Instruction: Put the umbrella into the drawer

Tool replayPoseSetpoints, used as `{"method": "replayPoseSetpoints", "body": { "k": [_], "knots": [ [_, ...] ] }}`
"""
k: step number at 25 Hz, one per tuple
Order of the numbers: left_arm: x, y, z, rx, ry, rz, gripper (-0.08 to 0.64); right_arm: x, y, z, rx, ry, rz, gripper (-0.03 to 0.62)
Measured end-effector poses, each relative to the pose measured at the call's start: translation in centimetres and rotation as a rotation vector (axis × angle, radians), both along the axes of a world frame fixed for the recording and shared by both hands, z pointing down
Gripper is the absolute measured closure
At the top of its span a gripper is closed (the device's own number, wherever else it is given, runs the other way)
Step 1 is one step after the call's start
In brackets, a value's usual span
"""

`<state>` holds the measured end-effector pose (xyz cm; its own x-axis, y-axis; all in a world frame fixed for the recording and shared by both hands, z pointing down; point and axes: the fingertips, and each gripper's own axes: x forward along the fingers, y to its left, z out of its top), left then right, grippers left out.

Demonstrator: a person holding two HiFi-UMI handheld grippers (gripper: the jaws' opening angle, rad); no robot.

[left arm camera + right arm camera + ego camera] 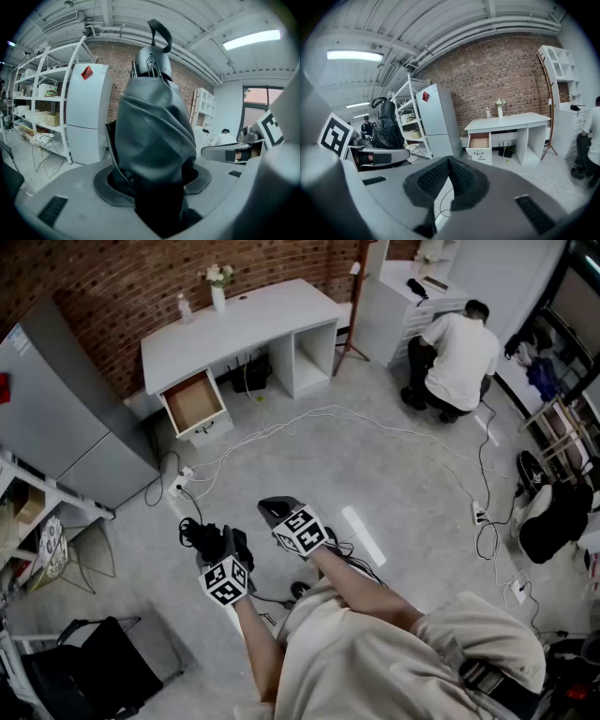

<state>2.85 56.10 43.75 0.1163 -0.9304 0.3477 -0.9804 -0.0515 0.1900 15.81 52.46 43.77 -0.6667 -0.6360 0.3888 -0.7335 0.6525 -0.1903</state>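
- Brick wall (94, 277) in dark red runs behind the white surface (244, 320), the landmark of this workshop room.
- Grey concrete floor (403, 484) spreads out in front of the surface, with white cables (375, 420) looping across it.
- Pale refrigerator (66, 409) stands off the surface's left end, as the head view shows it.
- Past the surface's right end, a person in a white shirt (459, 352) crouches at a white cabinet, back turned.
- Under the surface's left end, the drawer (194, 401) stands pulled out, its brown wooden bottom showing.
- Well apart from the surface, across the floor in front of it, the folded black umbrella (154, 136) stands upright in the left hand-held gripper (154, 185). Its strap loop is uppermost.
- The left hand-held gripper's jaws are spread fairly wide and clamped on the umbrella's lower fabric.
- Just beside it, equally far from the surface, the right hand-held gripper (447, 176) faces the drawer. Its ribbed pads are drawn together at the tips, with nothing between them.
- On the surface's back edge sit a small vase of pale flowers (218, 287) and, left of it, a clear bottle (185, 307).
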Motion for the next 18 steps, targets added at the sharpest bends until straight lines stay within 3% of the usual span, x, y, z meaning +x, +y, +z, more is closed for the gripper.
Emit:
{"method": "replayPoseSetpoints", "body": {
  "k": [3, 8, 14, 18],
  "knots": [
    [1.7, 2.3, 0.0, 0.003, 0.016, -0.031, 0.328, 1.7, 2.4, -0.1, 0.000, 0.008, -0.033, 0.525],
    [2.7, 1.9, -0.4, 0.007, 0.014, -0.018, 0.328, 3.0, 2.5, -0.4, 0.010, 0.006, -0.018, 0.525],
    [3.1, -1.1, -1.5, 0.039, 0.019, 0.007, 0.328, 2.5, -0.1, -1.1, 0.011, -0.041, -0.031, 0.525],
    [1.6, -3.9, -2.0, 0.033, 0.039, -0.023, 0.328, 0.8, -3.6, -2.3, 0.002, -0.058, -0.058, 0.525]
  ]
}}
